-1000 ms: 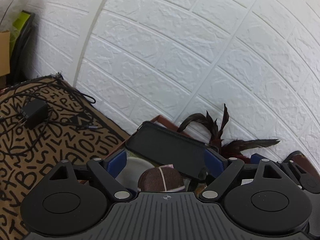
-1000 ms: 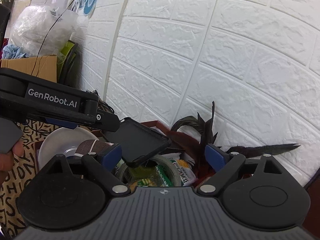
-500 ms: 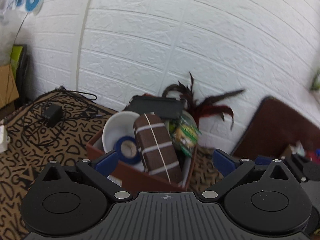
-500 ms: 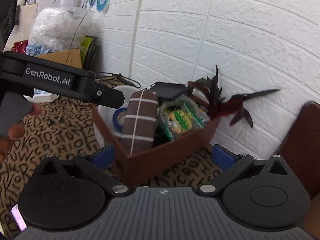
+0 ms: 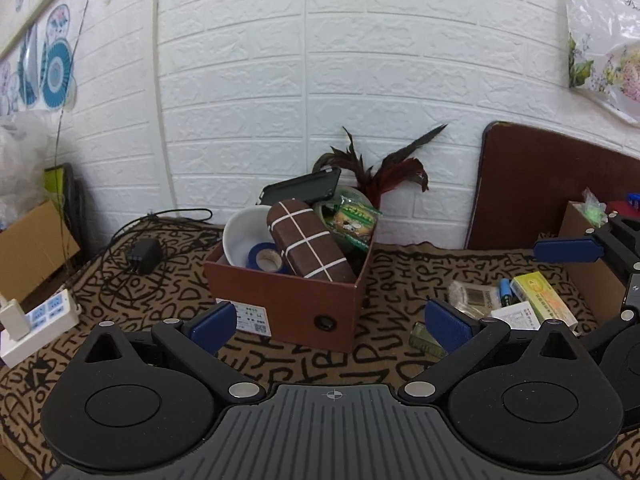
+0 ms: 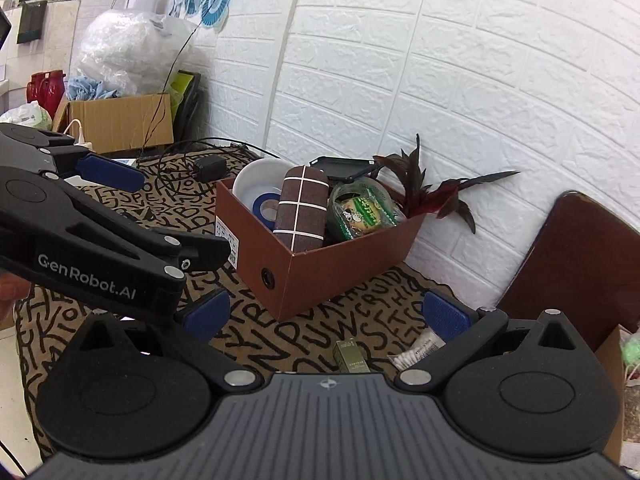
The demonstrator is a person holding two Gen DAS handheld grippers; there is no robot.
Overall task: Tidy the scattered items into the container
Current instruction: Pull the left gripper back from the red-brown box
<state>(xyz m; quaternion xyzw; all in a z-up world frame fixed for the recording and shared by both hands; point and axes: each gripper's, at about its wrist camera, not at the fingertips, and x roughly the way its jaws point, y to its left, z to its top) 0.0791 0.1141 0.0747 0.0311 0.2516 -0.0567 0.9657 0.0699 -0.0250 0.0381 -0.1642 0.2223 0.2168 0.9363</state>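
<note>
A brown cardboard box [image 5: 288,300] stands on the patterned mat against the white wall. It holds a white bowl [image 5: 244,232], a blue tape roll [image 5: 266,258], a brown grid-striped case [image 5: 308,244], a black phone case [image 5: 300,190], a snack packet [image 5: 352,220] and dark feathers [image 5: 384,164]. My left gripper [image 5: 330,326] is open and empty, a short way in front of the box. My right gripper [image 6: 327,314] is also open and empty, facing the box [image 6: 340,276] from its right corner. Loose on the mat are a yellow-green box [image 5: 544,292], a blue battery [image 5: 505,291] and a small olive box [image 6: 352,356].
A black charger [image 5: 142,256] with tangled cable lies left of the box, and a white power strip [image 5: 36,320] sits nearer the mat's edge. A dark brown board [image 5: 532,188] leans on the wall at right. Cardboard boxes [image 6: 120,122] stand at both sides.
Both grippers have pulled back from over the box, which now looks smaller and farther off. The left view has rolled level. Both pairs of jaws stand slightly wider than a second ago.
</note>
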